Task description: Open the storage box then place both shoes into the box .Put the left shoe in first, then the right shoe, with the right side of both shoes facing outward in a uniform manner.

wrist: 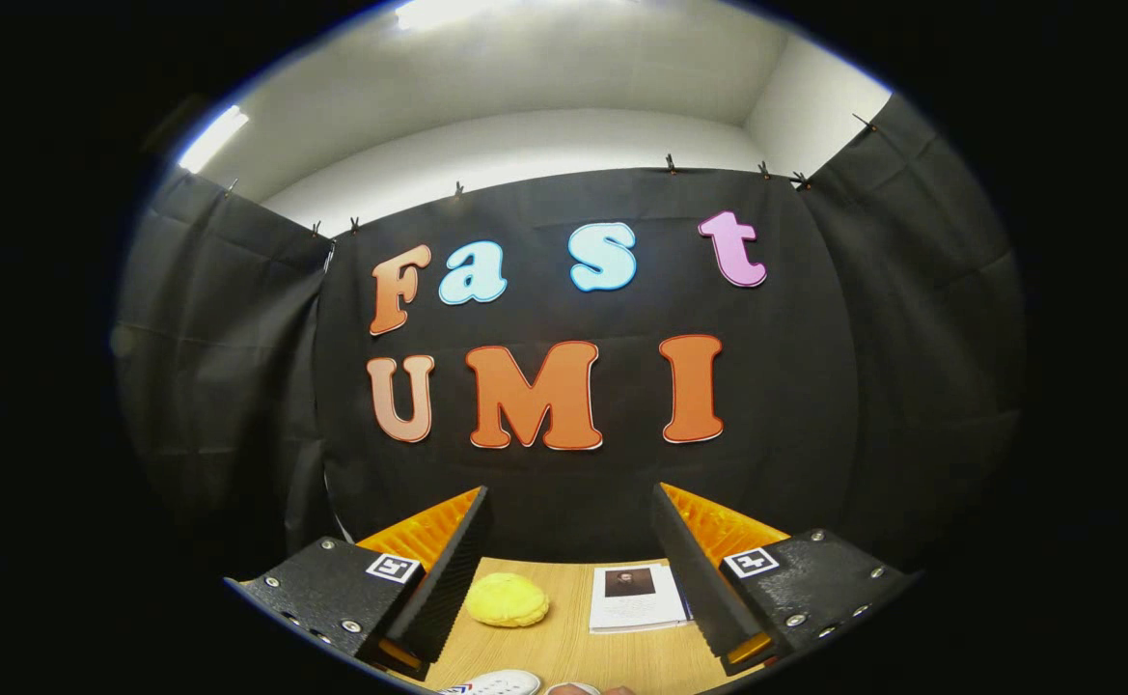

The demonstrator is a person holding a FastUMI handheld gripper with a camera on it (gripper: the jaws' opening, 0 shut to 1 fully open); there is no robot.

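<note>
Black cloth (573, 483) is hung as the booth's back and side walls, clipped along its top edge, with a white wall and ceiling seen above it at twelve o'clock. A ceiling light (213, 138) glows at about eleven o'clock.

Below the cloth, a light wooden table (564, 647) is seen between the gripper's fingers. The gripper (568, 579) is held wide apart, with nothing between its fingers and nothing gripped; one finger (448, 579) is seen at seven o'clock and the other at five o'clock, each tilted outward and raised above the table.

On the table, between the fingers and toward the five o'clock side, a white printed booklet (636, 598) with a small dark picture is laid flat. Just beside it, toward seven o'clock, a soft yellow lump (507, 599) is rested on the wood, apart from the booklet.

At six o'clock, nearest the camera and below the fingers, the top of a white shoe (496, 683) with small coloured stripes is partly seen. Just beside it, a second pale rounded shape is glimpsed; what it is cannot be told.
</note>
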